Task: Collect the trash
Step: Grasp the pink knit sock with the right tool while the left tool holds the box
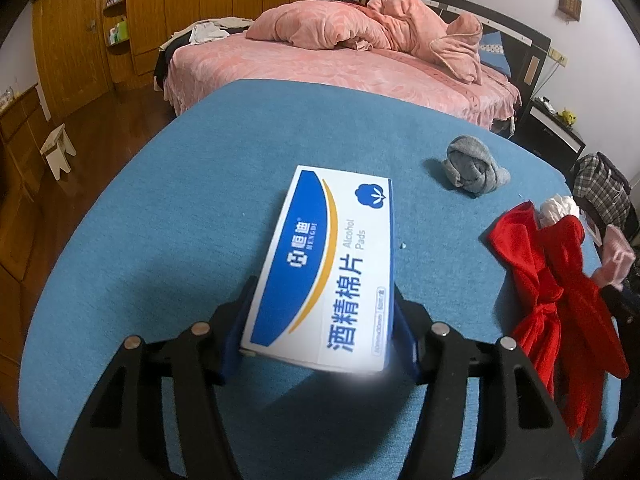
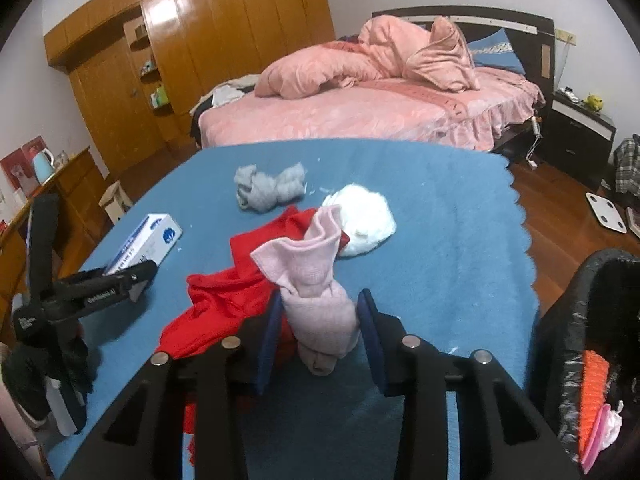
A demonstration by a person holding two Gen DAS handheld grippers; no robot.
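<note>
My left gripper [image 1: 324, 312] is shut on a white and blue alcohol pads box [image 1: 324, 264] and holds it above the blue table cloth [image 1: 180, 208]. The right wrist view shows the same box [image 2: 144, 242] in the left gripper [image 2: 132, 276] at the left. My right gripper [image 2: 320, 328] is shut on a rolled pink sock [image 2: 316, 296] that stands up between its blue pads. A red cloth [image 2: 240, 280] lies under it, and a white wad [image 2: 364, 220] and a grey sock bundle [image 2: 268, 188] lie beyond.
A bin with a black liner [image 2: 588, 340] stands at the table's right edge, holding orange and pink items. The red cloth [image 1: 560, 292], grey bundle [image 1: 472, 168] and pink sock [image 1: 614, 260] also show in the left wrist view. A pink bed [image 2: 380, 112] lies behind the table.
</note>
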